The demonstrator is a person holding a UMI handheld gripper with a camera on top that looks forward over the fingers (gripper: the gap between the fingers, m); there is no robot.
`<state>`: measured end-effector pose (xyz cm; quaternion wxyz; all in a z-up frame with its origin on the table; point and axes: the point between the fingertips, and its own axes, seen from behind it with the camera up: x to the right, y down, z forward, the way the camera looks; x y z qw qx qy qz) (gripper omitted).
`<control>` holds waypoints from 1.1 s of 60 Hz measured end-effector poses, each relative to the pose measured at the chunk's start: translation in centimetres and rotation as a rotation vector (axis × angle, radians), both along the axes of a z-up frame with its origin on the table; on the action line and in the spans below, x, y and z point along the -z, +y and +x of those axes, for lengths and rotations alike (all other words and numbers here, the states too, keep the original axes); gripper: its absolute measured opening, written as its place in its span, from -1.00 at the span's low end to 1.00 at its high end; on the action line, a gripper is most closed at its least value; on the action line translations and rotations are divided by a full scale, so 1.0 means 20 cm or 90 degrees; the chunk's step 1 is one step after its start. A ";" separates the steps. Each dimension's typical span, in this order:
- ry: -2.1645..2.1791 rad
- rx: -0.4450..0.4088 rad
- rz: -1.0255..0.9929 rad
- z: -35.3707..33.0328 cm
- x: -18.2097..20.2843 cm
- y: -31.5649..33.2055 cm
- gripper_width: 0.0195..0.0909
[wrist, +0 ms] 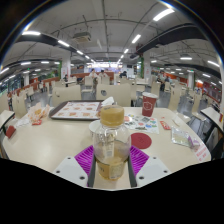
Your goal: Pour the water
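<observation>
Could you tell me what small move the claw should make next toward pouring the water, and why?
Probably carry the bottle forward and right toward the red cup, before any tilt. The claw appears shut on the clear bottle, which is upright with its cap seemingly still on. The cup stands beyond the fingers on the table, right of the tray, so the bottle is not yet over it.

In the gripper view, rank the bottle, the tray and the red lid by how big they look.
1. Bottle, between the hand-held gripper's pink pads; nearness inflates it.
2. Tray, beyond the bottle; it looks about as big, so this order is unsure.
3. Red lid, clearly smallest.
</observation>
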<state>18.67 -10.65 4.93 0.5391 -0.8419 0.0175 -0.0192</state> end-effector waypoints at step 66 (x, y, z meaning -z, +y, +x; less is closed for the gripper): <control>1.240 0.131 0.001 -0.77 -0.59 0.73 -0.47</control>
